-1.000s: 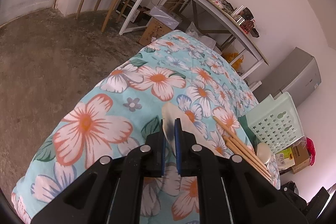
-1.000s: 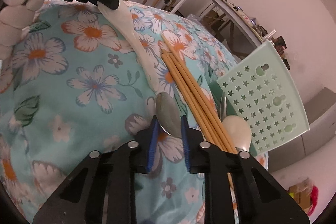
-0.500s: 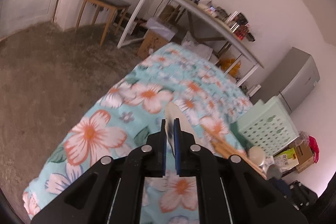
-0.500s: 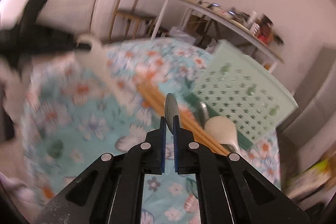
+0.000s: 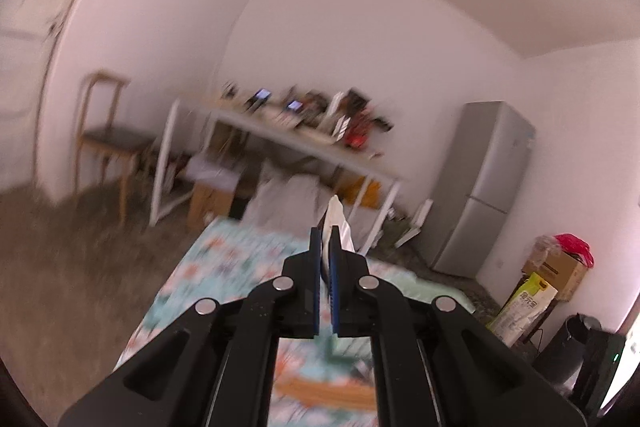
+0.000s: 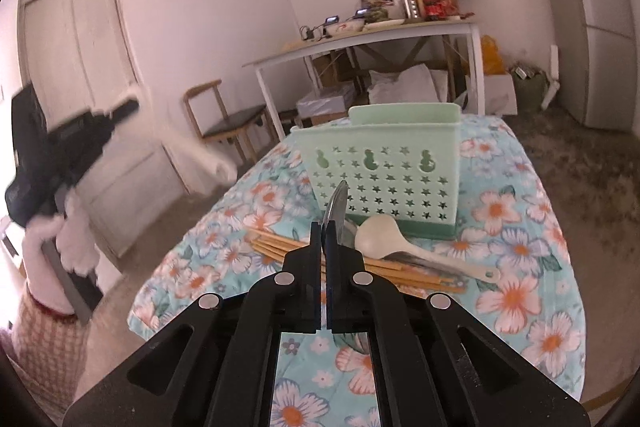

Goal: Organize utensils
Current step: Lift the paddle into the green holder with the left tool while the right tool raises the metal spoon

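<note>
Jaws of both grippers pinch utensils clear of the tabletop: right gripper a metal spoon edge-on, near the rack, likely to slot in; left gripper a white spoon; chopsticks and ladle remain below.

Each claw is matte black plastic with blue pads and round silver screws. The person wears a fluffy white sleeve over pink-checked fabric.
</note>
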Action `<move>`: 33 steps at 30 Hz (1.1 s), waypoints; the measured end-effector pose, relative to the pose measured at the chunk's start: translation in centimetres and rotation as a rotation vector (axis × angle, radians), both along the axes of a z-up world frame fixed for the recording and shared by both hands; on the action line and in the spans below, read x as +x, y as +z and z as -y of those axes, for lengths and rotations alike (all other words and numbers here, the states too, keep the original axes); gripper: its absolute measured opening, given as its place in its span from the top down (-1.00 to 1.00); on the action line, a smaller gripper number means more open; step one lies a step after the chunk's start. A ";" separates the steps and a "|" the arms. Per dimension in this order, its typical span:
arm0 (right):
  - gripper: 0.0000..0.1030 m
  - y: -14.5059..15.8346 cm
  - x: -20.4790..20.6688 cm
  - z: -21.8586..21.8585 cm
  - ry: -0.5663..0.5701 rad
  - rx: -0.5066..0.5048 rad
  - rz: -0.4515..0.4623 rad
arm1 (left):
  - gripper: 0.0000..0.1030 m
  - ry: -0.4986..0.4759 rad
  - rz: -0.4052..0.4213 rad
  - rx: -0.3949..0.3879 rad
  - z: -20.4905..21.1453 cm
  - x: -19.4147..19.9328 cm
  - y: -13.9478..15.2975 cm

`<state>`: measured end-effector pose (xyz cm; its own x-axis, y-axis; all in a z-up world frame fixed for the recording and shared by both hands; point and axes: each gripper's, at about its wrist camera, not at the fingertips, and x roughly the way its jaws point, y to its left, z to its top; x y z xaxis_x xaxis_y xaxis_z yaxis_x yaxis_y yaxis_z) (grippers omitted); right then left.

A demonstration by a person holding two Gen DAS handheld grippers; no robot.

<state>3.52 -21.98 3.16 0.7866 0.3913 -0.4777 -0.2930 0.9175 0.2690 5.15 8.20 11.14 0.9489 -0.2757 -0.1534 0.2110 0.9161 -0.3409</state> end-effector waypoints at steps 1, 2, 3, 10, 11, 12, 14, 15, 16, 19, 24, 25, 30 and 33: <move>1.00 0.1 -0.2 0.2 -0.001 0.011 0.002 | 0.94 -0.009 0.017 0.011 0.7 0.3 0.7; 1.00 0.1 -0.3 0.5 -0.002 0.025 0.003 | 0.94 -0.017 0.034 0.024 1.4 0.5 1.3; 1.00 0.0 -0.4 0.8 -0.001 0.040 0.005 | 0.94 -0.026 0.059 0.045 2.4 1.1 2.1; 1.00 -0.6 -0.1 2.7 0.008 0.106 -0.004 | 0.94 -0.025 0.094 0.208 8.1 5.9 3.1; 1.00 -0.7 0.0 3.0 0.010 0.115 -0.006 | 0.94 -0.024 0.089 0.228 8.7 6.7 2.9; 1.00 -0.8 0.1 3.2 0.012 0.122 -0.008 | 0.94 -0.020 0.088 0.251 9.5 7.3 2.6; 1.00 -1.1 0.3 3.7 0.014 0.135 -0.010 | 0.94 -0.017 0.074 0.309 10.9 8.7 1.9; 1.00 -1.2 0.4 3.8 0.016 0.142 -0.013 | 0.94 -0.019 0.056 0.325 11.4 9.4 1.5; 1.00 -1.3 0.5 4.0 0.016 0.148 -0.015 | 0.94 -0.019 0.031 0.339 11.9 10.3 0.8; 1.00 -1.4 0.6 4.4 0.016 0.160 -0.018 | 0.94 -0.028 -0.030 0.383 13.1 12.0 -0.9; 1.00 -1.3 0.6 4.8 0.015 0.166 -0.021 | 0.91 -0.060 -0.153 0.375 13.7 14.1 -3.4; 1.00 -1.3 0.6 4.8 0.013 0.164 -0.021 | 0.91 -0.066 -0.161 0.367 13.7 14.1 -3.6; 1.00 -1.2 0.5 4.6 0.004 0.150 -0.025 | 0.41 -0.093 -0.202 0.287 12.7 14.5 -4.5; 1.00 -1.1 0.5 4.6 -0.004 0.151 -0.033 | 0.15 -0.090 -0.192 0.248 11.7 13.8 -4.4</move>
